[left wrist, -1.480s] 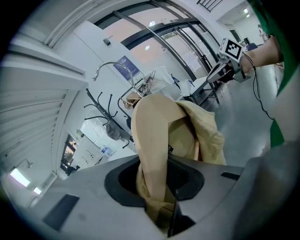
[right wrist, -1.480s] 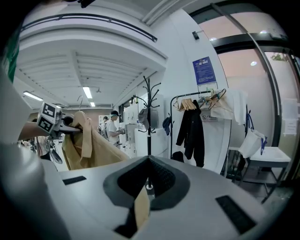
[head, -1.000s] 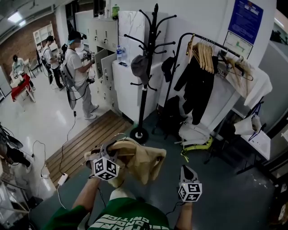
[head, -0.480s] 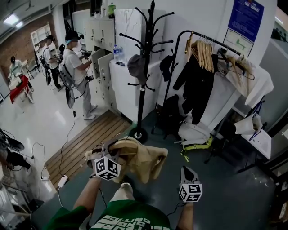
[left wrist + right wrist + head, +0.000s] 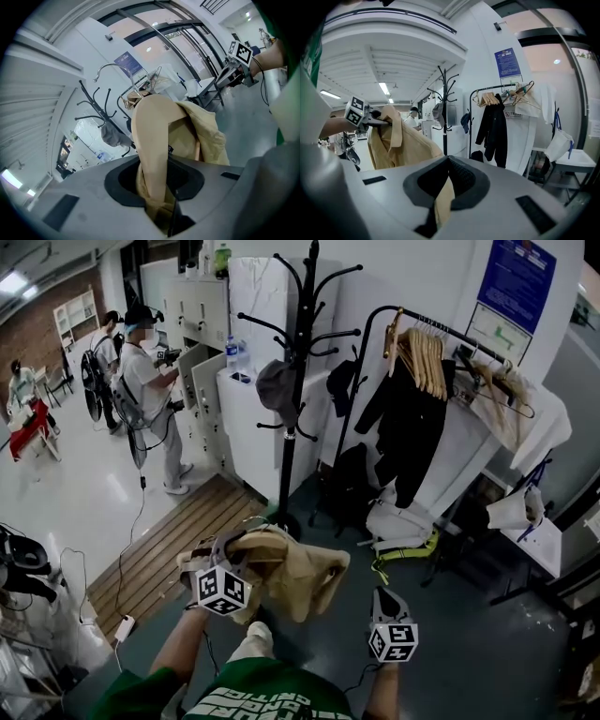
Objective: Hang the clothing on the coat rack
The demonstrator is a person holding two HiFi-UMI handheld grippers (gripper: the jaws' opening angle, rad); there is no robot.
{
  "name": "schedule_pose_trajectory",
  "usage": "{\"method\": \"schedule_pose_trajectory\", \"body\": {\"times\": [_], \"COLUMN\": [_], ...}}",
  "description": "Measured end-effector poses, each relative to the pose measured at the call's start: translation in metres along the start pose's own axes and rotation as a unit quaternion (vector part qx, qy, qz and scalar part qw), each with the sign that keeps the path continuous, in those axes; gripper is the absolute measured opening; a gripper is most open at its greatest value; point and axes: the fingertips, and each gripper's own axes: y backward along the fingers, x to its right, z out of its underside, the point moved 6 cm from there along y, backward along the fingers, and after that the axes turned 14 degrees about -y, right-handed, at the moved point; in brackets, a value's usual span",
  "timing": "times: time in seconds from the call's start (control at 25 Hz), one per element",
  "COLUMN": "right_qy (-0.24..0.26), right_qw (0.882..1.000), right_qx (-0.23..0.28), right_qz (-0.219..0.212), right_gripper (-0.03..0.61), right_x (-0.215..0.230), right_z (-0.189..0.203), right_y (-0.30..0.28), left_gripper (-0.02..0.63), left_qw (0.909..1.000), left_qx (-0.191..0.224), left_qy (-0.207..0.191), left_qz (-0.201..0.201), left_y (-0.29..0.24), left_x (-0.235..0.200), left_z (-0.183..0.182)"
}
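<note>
Grey workshop floor, coat rack (image 5: 295,381) ahead of both grippers, left gripper (image 5: 232,551) clamped on bunched tan jacket (image 5: 302,576), its creased length drooping down and rightward from the jaws, right gripper (image 5: 388,596) just beside it, jaws nearly together, gripping nothing.

1. A dark grey-blue smooth floor (image 5: 487,652) is seen at the right, and a pale glossy floor (image 5: 66,493) at the left.
2. A brown slatted wooden platform (image 5: 178,540) is laid where the two meet.
3. A black metal coat rack (image 5: 295,399) is stood on its round base at the platform's far corner.
4. A white block of lockers (image 5: 248,427) is set behind it, with a clear plastic bottle (image 5: 232,352) on top.
5. A black tubular garment rail (image 5: 375,352) is stood further right.
6. A black backpack (image 5: 354,479) and a white bag with yellow-green trim (image 5: 398,526) are left at its foot.
7. A white power strip (image 5: 123,626) is laid near the platform's near end.
</note>
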Motion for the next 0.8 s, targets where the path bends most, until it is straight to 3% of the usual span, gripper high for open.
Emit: {"method": "schedule_pose_trajectory", "body": {"times": [0.8], "right_qy": [-0.001], "right_qw": [1.0], "right_qx": [-0.003], "right_qz": [0.009], "right_gripper": [0.008], "right_x": [-0.012], "right_z": [-0.051], "right_y": [-0.113], "left_gripper": [0.101], "left_qw": [0.9996], "left_qx": [0.016], "left_qy": [-0.009], "left_qz": [0.019], "left_y": [-0.093], "left_x": [-0.073], "left_z": [0.032]}}
